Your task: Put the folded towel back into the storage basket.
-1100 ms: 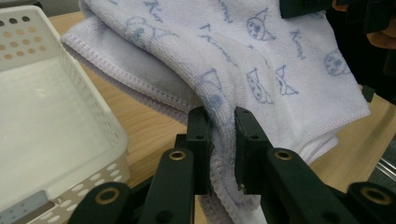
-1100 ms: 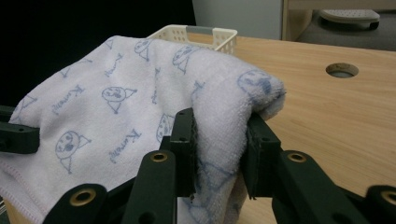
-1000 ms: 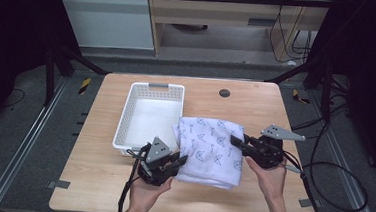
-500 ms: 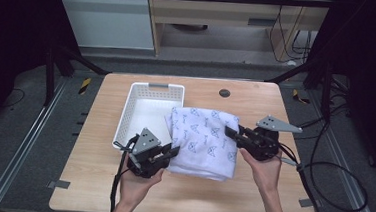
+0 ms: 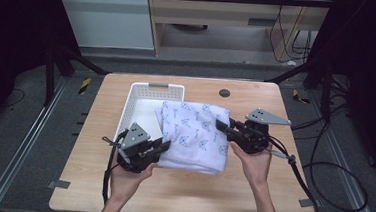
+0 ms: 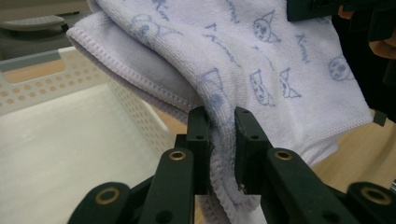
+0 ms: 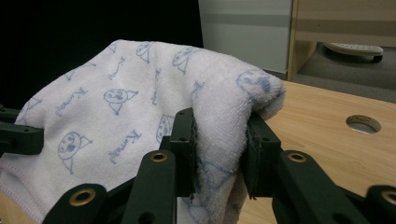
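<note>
Since the earlier frames the folded towel (image 5: 194, 134) has travelled left and farther from the person, its left part now overhanging the white basket (image 5: 137, 93) on the table (image 5: 259, 201). The left gripper (image 5: 159, 147) has its fingers (image 6: 201, 140) pinching the towel's near-left edge; the right gripper (image 5: 223, 126) pinches the right fold. The carry seems underway; next, both should probably move left together and lower the towel into the basket.
</note>
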Available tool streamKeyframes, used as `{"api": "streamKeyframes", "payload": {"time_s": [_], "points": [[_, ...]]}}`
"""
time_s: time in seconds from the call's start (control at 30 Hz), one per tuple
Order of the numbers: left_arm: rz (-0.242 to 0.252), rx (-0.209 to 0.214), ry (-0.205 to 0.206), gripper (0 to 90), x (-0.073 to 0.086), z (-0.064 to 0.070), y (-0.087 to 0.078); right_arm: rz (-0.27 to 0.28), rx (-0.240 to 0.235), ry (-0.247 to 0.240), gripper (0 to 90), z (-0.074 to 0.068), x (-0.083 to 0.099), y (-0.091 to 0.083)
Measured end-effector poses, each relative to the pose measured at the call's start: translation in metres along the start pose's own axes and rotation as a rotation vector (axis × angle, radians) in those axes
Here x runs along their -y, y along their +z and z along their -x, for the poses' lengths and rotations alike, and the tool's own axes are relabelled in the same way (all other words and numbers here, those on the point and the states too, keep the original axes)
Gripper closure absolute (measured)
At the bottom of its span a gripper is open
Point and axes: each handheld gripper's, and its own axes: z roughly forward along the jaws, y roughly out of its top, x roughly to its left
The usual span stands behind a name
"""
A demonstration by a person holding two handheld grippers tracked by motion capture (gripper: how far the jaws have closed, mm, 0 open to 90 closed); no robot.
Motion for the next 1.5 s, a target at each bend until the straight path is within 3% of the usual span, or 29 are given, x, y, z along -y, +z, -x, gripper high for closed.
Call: {"api": "streamKeyframes", "payload": {"time_s": [0.4, 0.67, 0.97, 1.5], "points": [[0.029, -0.014, -0.018, 77.8, 0.001, -0.019, -0.013, 0.009, -0.001, -0.022, 69.0, -0.014, -0.014, 0.02], [0.031, -0.019, -0.028, 77.8, -0.001, -0.029, -0.012, 0.026, -0.016, 0.015, 69.0, -0.011, -0.017, 0.032], [0.054, -0.033, -0.051, 77.8, -0.003, -0.046, -0.021, 0.026, -0.019, -0.022, 69.0, -0.02, -0.03, 0.049], [0.064, -0.081, -0.078, 77.8, -0.004, -0.071, -0.024, 0.037, -0.026, -0.022, 69.0, -0.028, -0.041, 0.079]]}}
